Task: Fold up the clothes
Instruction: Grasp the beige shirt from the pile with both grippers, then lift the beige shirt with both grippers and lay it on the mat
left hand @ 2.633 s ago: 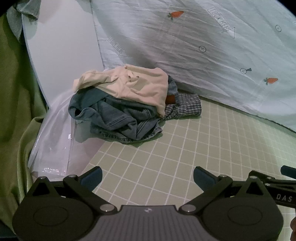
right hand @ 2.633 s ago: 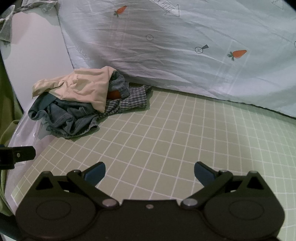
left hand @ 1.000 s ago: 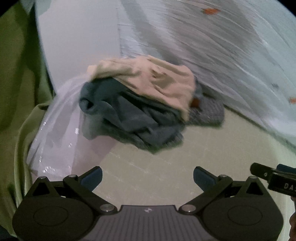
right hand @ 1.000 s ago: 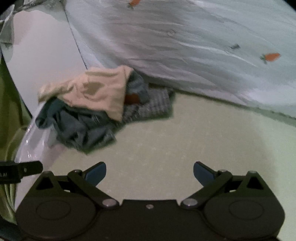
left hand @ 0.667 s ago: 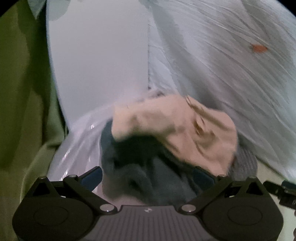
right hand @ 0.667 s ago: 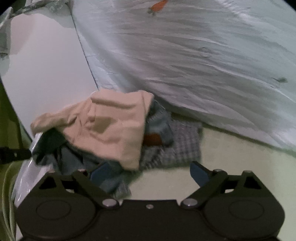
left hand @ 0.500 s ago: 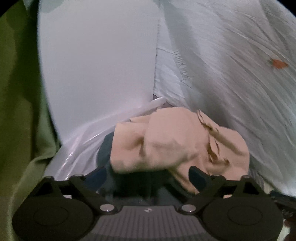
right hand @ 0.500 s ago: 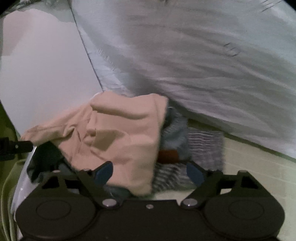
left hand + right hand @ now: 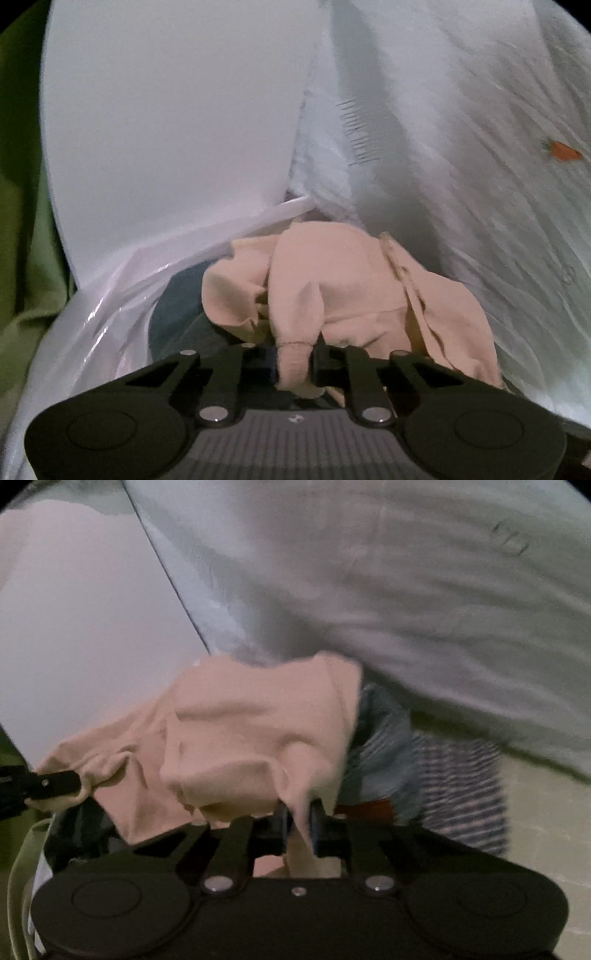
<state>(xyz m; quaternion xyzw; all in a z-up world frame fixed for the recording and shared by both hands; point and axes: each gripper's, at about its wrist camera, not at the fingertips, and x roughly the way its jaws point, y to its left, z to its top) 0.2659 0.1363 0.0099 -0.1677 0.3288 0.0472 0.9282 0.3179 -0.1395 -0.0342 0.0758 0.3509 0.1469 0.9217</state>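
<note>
The left gripper (image 9: 295, 360) was closing on a fold of the beige garment (image 9: 343, 291). The right gripper (image 9: 298, 827) was closing on another fold of it, atop the denim (image 9: 380, 746).

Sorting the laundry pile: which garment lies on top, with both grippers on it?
The beige garment: it drapes over the denim and checked pieces, with the left gripper and right gripper closing on its folds.

Pale green gridded mat (image 9: 546, 812) at four o'clock in the right wrist view. Directly on it, a striped blue-and-white garment (image 9: 461, 790), blurred. At nine o'clock, clear crinkled plastic sheet (image 9: 92, 332) under a dark blue denim garment (image 9: 177, 317) (whether denim touches the mat cannot be told).
</note>
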